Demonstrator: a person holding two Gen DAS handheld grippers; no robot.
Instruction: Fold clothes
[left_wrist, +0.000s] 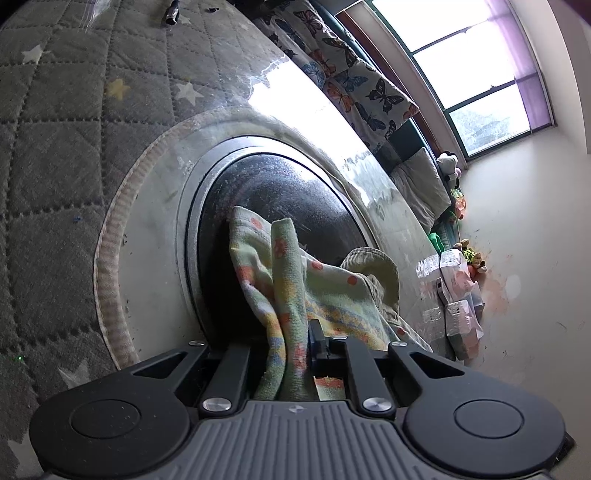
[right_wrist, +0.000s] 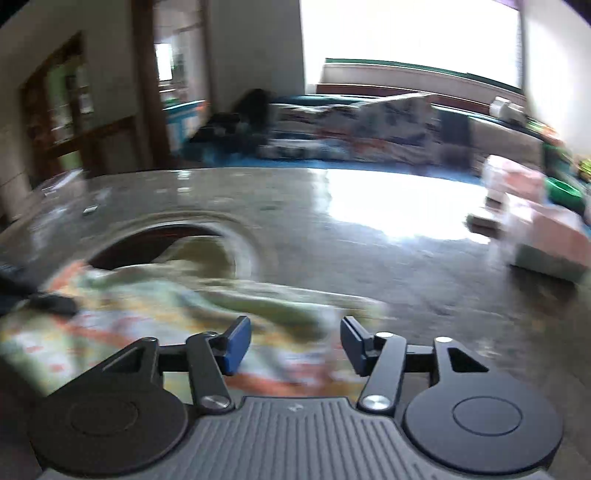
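Left wrist view: glossy plastic-covered table (left_wrist: 325, 122) with a round black recess (left_wrist: 280, 206). The left gripper (left_wrist: 295, 354) pinches a bunched pastel flower-print cloth (left_wrist: 280, 295). Right wrist view, blurry: right gripper (right_wrist: 295, 345) spread wide above the cloth, holding nothing. Folding's barely started I'd say.

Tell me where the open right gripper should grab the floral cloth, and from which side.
Right gripper is open just above the floral cloth, which lies spread flat. Left gripper is shut on a bunched fold. Probably take the near free edge, coming from the right with jaws straddling it; blur hides the exact hem.
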